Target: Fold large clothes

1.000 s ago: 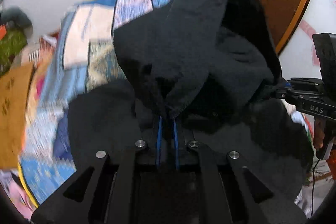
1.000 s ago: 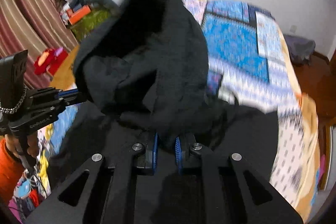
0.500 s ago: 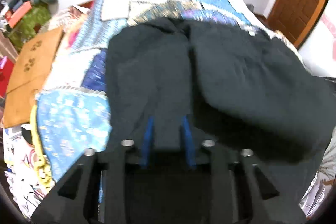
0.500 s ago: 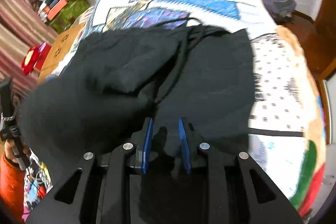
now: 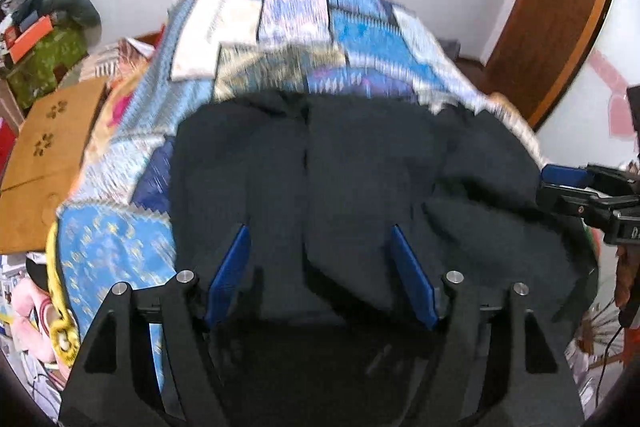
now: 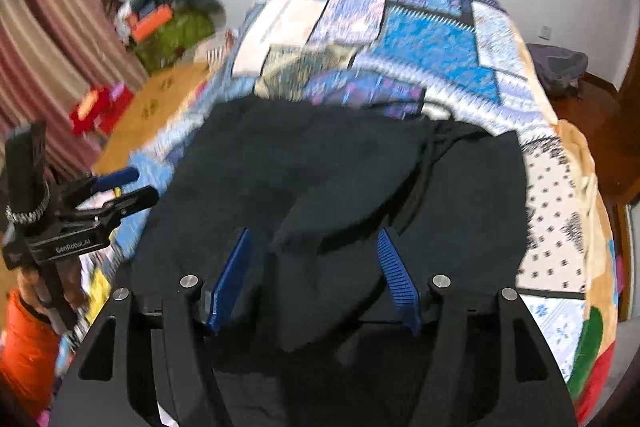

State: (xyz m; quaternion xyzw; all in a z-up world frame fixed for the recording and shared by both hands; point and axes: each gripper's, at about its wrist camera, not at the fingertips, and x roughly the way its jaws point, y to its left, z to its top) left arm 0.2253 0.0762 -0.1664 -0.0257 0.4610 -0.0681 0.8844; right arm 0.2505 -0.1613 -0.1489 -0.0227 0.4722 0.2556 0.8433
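Black fleecy garment [image 5: 360,167] lies folded on the patchwork-quilted bed [image 6: 440,39] — bare quilt beyond its far edge; left hand-held gripper [image 5: 320,275] and right hand-held gripper [image 6: 314,277] both gape, empty.

My bed [image 5: 120,247] wears a blue patchwork quilt [image 6: 432,39]. The black garment [image 5: 360,179] lies spread flat on the quilt, at the near end in front of me.
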